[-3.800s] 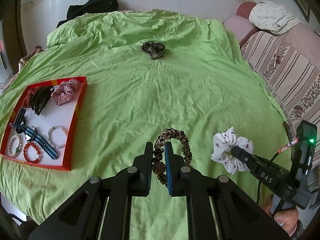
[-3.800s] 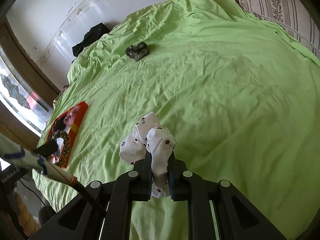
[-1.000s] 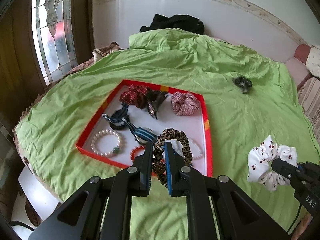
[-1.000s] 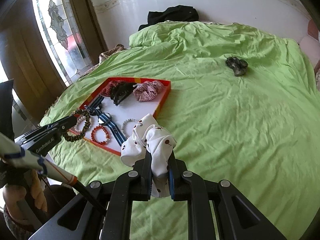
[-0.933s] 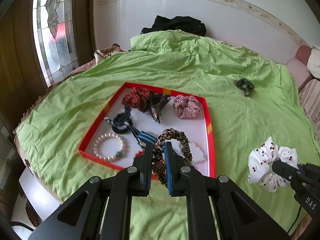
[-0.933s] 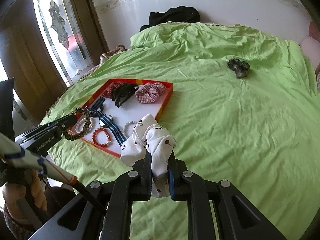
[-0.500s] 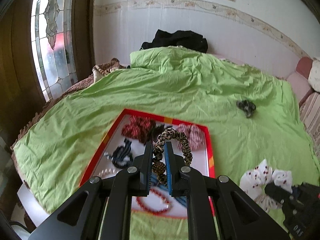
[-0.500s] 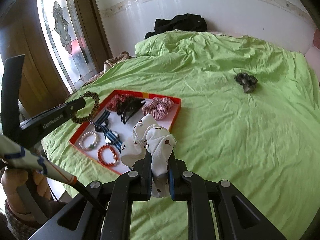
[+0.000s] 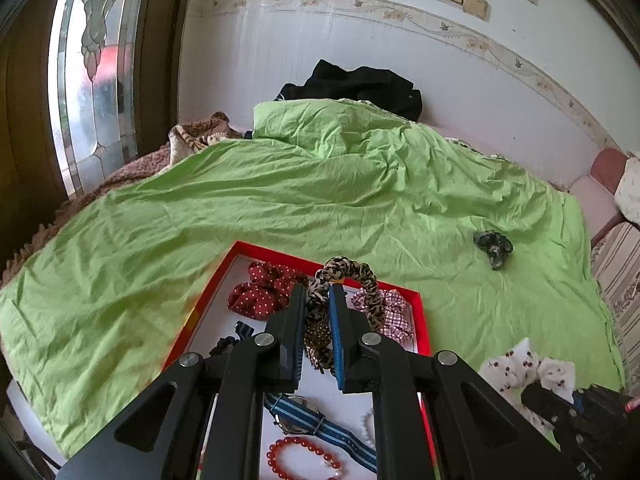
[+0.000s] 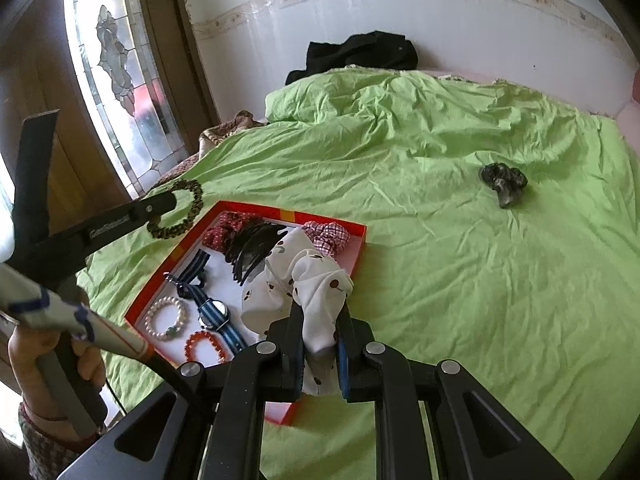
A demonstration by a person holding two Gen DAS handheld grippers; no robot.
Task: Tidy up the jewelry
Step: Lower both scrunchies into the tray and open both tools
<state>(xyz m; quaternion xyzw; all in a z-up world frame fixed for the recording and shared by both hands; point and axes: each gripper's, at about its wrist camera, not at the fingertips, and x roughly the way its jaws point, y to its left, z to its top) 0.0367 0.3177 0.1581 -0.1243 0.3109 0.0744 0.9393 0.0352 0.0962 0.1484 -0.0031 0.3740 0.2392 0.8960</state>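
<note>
Leopard-print scrunchie (image 9: 352, 280) pinched in the left gripper (image 9: 316, 340), held above the red tray (image 9: 422, 312) on the green bedspread (image 9: 320, 200).

The right gripper (image 10: 318, 344) is pressed together on a white cherry-print scrunchie (image 10: 308, 280), hovering over the tray's near side. In the tray lie a red dotted scrunchie (image 9: 260, 292), a checked scrunchie (image 10: 330, 234), a black hair clip (image 10: 256, 248), a striped watch (image 10: 214, 312), a pearl bracelet (image 10: 166, 318) and a red bead bracelet (image 9: 304, 456). A dark scrunchie (image 10: 502, 178) sits well apart on the bedspread.

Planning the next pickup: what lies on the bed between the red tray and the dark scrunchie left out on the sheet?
Only bare, wrinkled green sheet lies between the red tray and the dark scrunchie, as the right wrist view shows.
</note>
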